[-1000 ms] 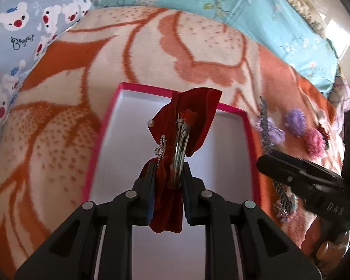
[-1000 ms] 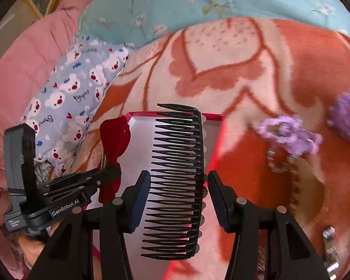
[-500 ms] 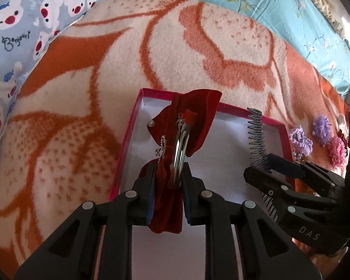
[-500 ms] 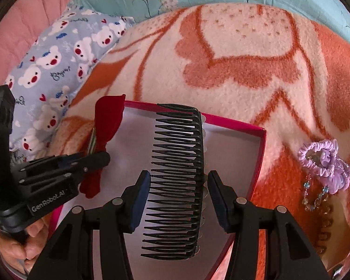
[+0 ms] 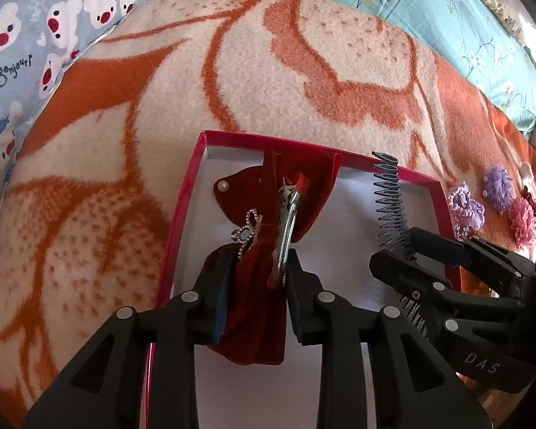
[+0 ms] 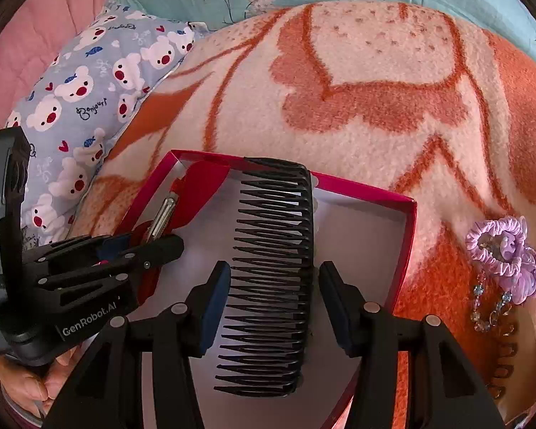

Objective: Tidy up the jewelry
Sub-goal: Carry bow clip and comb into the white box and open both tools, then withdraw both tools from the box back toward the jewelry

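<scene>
Red velvet bow clip (image 5: 268,250) sits between my left gripper (image 5: 255,296) jaws, now opening, over the pink-rimmed box (image 5: 182,214) at lower centre. My right gripper (image 6: 273,300), half-spread, flanks the black comb (image 6: 271,271); grip uncertain. Next, I judge: release both inside, withdraw upward.

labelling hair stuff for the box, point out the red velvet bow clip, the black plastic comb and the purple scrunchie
red velvet bow clip (image 5: 253,307), left wrist view, lower velvet tail
black plastic comb (image 6: 305,250), right wrist view, spine
purple scrunchie (image 6: 496,243), right wrist view, ruffled ring
</scene>
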The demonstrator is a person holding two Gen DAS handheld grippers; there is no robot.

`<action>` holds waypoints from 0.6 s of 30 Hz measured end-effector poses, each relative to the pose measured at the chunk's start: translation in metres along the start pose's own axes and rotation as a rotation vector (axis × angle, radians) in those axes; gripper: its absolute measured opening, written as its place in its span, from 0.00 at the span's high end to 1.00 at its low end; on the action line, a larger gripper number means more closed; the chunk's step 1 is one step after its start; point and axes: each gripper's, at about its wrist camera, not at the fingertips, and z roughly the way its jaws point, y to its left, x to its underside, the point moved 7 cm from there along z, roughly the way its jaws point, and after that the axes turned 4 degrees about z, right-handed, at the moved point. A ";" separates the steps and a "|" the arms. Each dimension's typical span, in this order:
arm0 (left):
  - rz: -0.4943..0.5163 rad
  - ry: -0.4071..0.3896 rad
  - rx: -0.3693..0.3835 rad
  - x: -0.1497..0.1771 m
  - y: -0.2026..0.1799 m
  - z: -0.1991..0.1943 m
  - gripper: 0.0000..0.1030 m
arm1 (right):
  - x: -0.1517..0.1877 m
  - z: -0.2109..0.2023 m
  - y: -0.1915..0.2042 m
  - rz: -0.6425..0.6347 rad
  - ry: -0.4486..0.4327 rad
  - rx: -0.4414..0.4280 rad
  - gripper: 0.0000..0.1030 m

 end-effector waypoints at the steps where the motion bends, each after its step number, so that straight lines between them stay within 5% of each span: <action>1: 0.000 0.001 0.006 0.000 0.000 0.000 0.70 | -0.001 0.000 0.000 0.000 0.003 -0.004 0.48; 18: -0.012 0.011 0.007 0.000 0.000 -0.002 0.63 | -0.002 -0.001 0.002 0.006 0.005 -0.022 0.45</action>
